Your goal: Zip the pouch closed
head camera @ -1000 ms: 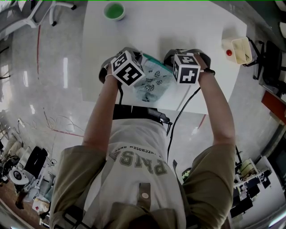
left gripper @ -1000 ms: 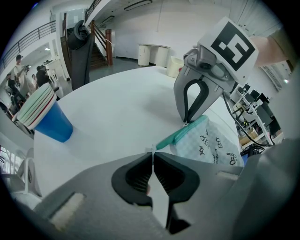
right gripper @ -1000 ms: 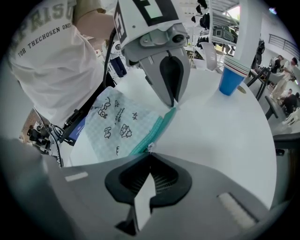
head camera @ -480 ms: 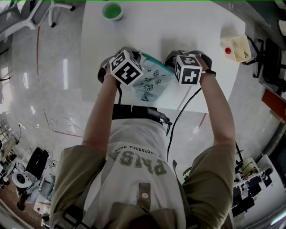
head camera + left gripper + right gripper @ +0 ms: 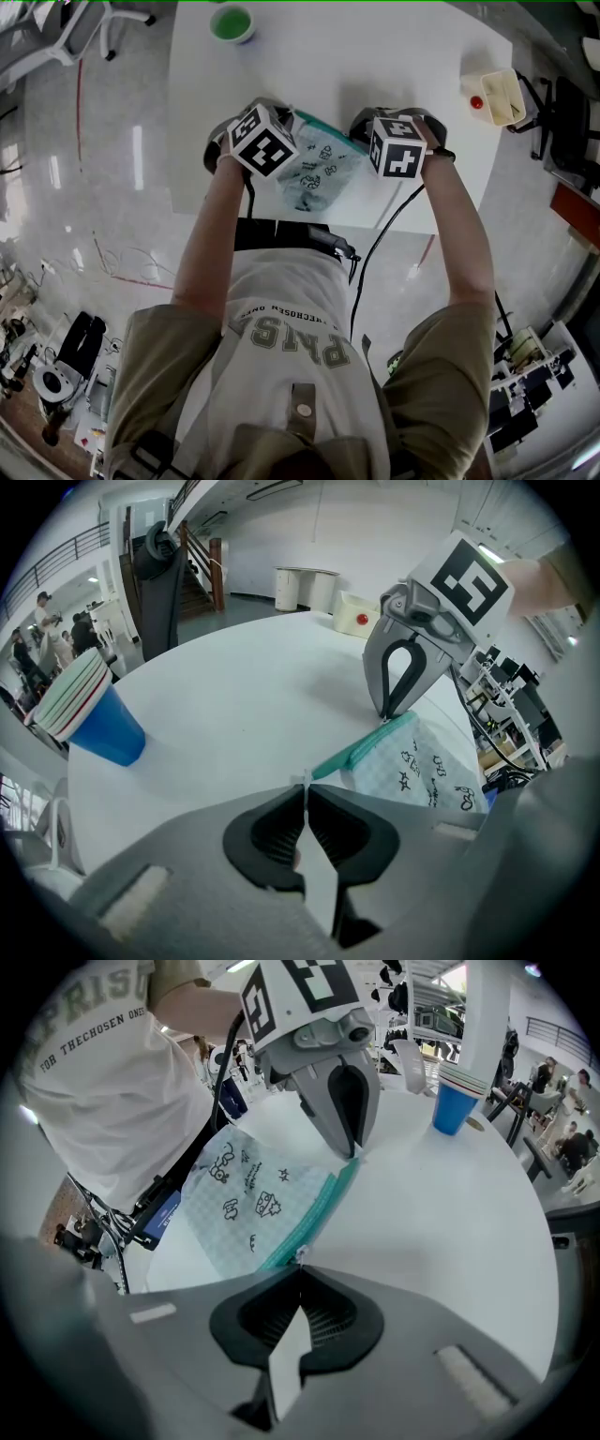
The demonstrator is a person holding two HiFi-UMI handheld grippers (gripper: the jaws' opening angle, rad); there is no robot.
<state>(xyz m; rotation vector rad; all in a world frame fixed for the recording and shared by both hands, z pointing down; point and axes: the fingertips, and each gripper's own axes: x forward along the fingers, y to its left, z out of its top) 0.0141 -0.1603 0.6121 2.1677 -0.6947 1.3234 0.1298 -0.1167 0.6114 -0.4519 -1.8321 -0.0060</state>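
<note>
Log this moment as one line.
left tongs: shut on pouch zip edge | right tongs: shut on opposite end | pouch: spans between them

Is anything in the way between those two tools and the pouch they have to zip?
Nothing visible. The left tool and the right tool each pinch one end of the teal zipper edge of the pouch. The cup stands well away on the table.

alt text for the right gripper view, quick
The right hand-held gripper, shut, pinches the near end of a pouch with a teal zipper edge on a white table. The left hand-held gripper pinches the far end; a blue cup stands behind.
</note>
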